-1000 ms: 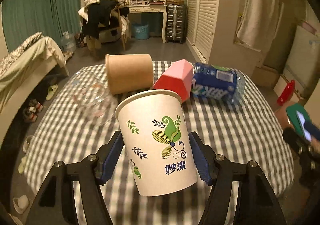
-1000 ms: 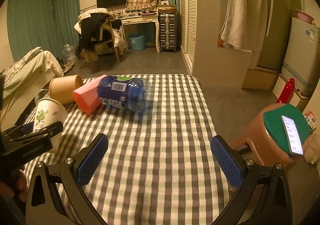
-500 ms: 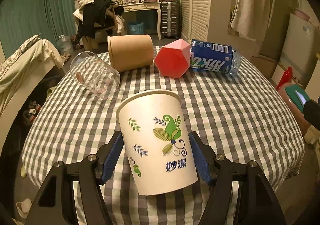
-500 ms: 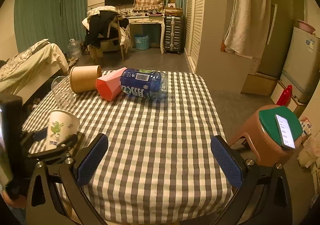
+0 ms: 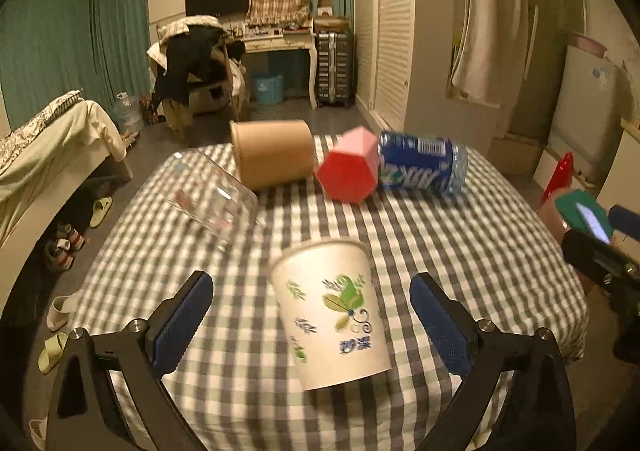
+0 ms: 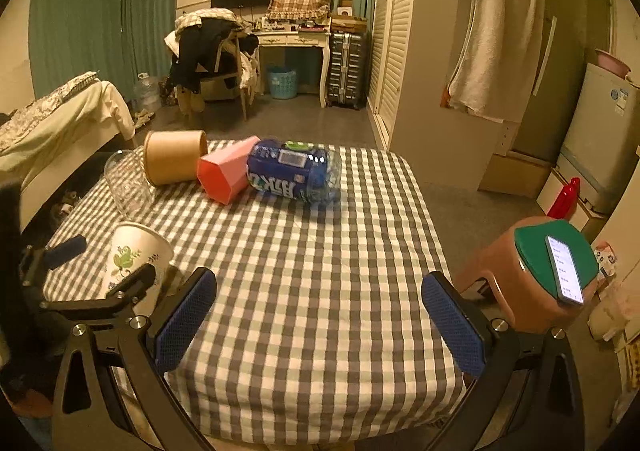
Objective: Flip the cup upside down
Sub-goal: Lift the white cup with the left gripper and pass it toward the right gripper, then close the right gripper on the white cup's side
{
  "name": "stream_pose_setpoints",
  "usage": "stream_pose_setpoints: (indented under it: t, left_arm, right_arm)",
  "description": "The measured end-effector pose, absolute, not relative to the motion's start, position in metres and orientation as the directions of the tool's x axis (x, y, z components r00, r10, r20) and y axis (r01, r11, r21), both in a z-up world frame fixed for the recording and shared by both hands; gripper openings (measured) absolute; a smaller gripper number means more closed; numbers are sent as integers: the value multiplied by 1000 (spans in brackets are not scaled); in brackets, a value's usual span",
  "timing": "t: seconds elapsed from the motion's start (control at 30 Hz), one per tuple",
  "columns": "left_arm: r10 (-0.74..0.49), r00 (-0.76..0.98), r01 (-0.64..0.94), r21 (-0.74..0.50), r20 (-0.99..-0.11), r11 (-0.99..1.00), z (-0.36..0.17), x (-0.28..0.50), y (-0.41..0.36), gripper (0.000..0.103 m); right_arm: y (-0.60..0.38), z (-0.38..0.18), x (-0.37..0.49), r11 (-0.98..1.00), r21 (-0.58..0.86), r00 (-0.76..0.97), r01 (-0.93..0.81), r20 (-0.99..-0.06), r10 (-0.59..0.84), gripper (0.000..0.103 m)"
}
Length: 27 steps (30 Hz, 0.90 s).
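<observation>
A white paper cup [image 5: 334,315] with green leaf print stands on the checked tablecloth [image 5: 460,251] between the open fingers of my left gripper [image 5: 312,321]. The blue pads stand well clear of it on both sides. The cup leans a little and its wide rim points up. It also shows in the right wrist view [image 6: 134,263], at the table's near left, with the left gripper [image 6: 76,271] around it. My right gripper [image 6: 318,325] is open and empty over the table's near edge.
At the back of the table lie a clear glass [image 5: 212,195], a brown paper tub [image 5: 274,157], a red hexagonal cup [image 5: 350,171] and a blue bottle [image 5: 422,169]. A stool [image 6: 524,279] with a phone stands to the right. A bed [image 6: 48,135] stands to the left.
My left gripper has opened and let go of the paper cup, which now stands on the table. The left camera has pulled back a little. The right gripper stays open.
</observation>
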<state>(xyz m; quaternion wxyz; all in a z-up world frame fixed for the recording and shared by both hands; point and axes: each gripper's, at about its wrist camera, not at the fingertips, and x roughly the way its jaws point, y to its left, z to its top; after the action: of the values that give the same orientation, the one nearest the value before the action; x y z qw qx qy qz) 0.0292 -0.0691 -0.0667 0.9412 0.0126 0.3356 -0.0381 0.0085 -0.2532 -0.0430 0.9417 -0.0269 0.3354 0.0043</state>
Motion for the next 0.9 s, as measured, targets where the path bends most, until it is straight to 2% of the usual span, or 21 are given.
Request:
stream_pose_setpoints:
  t: [0.17, 0.4, 0.6, 0.9]
  left_arm:
    - [-30, 800, 49, 15, -600, 999, -47, 16, -35, 102]
    - [55, 821, -39, 39, -569, 998, -41, -5, 29, 102]
    - [105, 809, -118, 16, -578, 993, -57, -17, 79, 102]
    - [104, 769, -157, -29, -631, 987, -87, -24, 115, 102]
  right_arm:
    - [-236, -27, -5, 997, -63, 806, -49, -592, 2, 103]
    - [-196, -22, -16, 990, -82, 804, -119, -593, 47, 103]
    - [-151, -43, -18, 982, -60, 767, -180, -633, 101, 103]
    - [-111, -95, -4, 979, -40, 704, -200, -700, 115, 103]
